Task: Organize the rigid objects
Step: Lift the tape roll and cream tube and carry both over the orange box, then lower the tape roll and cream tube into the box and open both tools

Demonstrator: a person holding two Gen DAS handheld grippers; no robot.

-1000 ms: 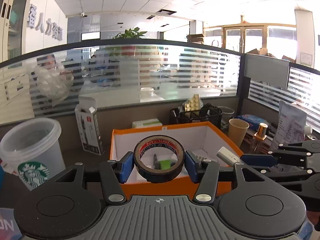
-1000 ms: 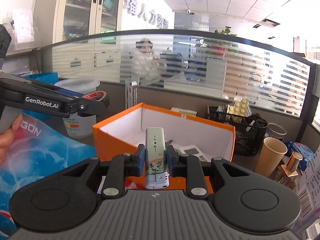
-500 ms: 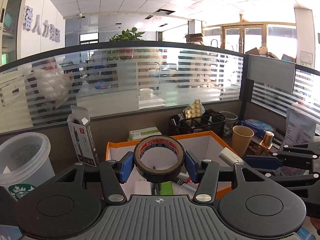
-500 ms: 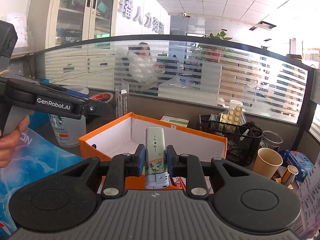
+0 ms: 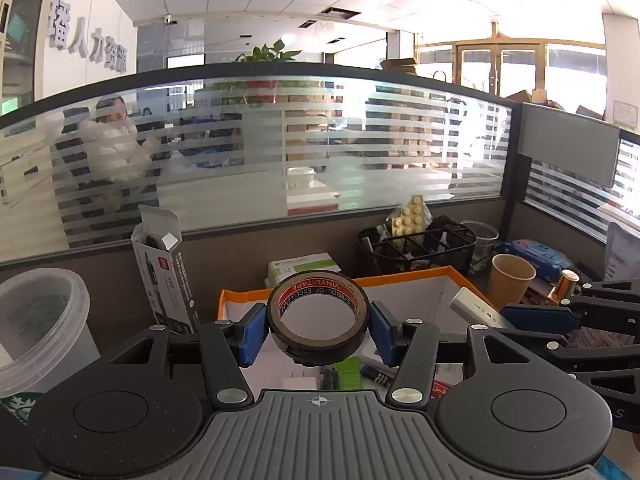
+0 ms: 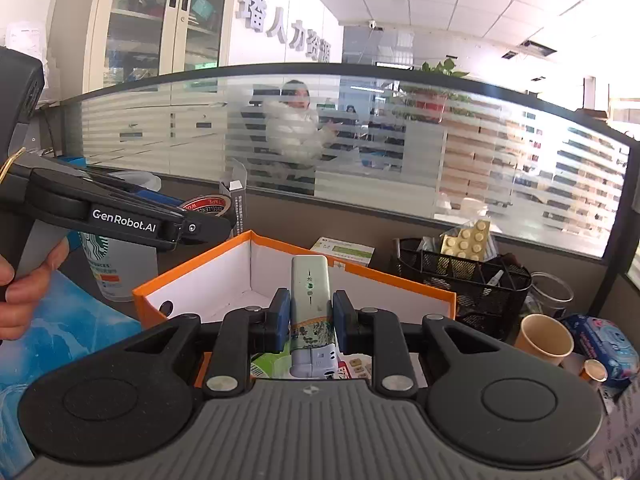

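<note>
The left gripper squeezes a black roll of tape between its blue pads, jaws about half open. The right gripper is almost closed on a small white stick, which points away from it. Just past and under both lies the orange box. Behind the box stand a black mesh basket, a paper cup and a plastic cup.

One tape roll, one orange box, two paper cups, one mesh organizer.
</note>
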